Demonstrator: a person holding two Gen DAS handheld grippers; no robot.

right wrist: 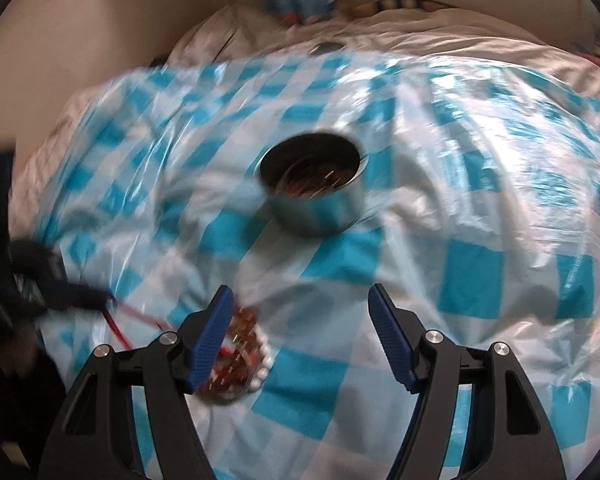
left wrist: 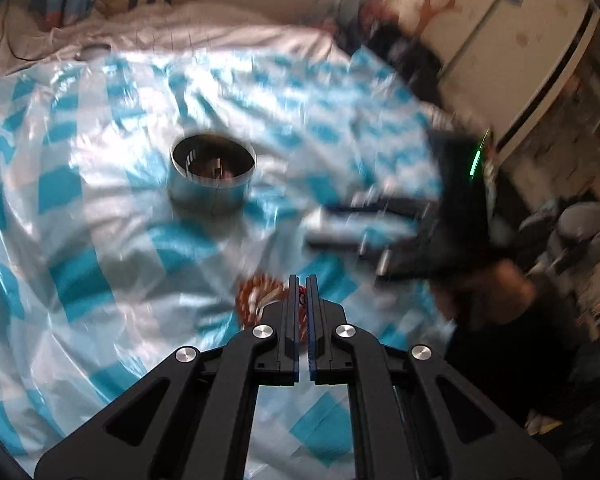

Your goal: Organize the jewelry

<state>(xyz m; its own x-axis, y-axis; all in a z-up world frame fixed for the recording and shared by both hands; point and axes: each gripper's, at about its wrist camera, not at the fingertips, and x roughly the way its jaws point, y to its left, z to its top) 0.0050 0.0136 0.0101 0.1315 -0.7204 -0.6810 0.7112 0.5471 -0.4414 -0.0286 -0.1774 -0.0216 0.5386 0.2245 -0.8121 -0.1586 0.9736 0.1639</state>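
A round metal tin (left wrist: 212,174) stands open on the blue-and-white checked sheet (left wrist: 79,240), with some jewelry inside; it also shows in the right wrist view (right wrist: 316,192). My left gripper (left wrist: 303,284) is shut on a red cord of a beaded bracelet pile (left wrist: 255,298) that lies just left of its tips. In the right wrist view the bracelet pile (right wrist: 239,360) of brown and white beads lies by the left finger, and the red cord (right wrist: 139,316) runs to the left gripper (right wrist: 99,298). My right gripper (right wrist: 300,320) is open and empty above the sheet.
The checked plastic sheet (right wrist: 480,280) covers a bed with white bedding (left wrist: 203,28) behind it. The right gripper (left wrist: 364,220) shows blurred in the left wrist view. A white cabinet (left wrist: 512,40) and clutter stand at the right.
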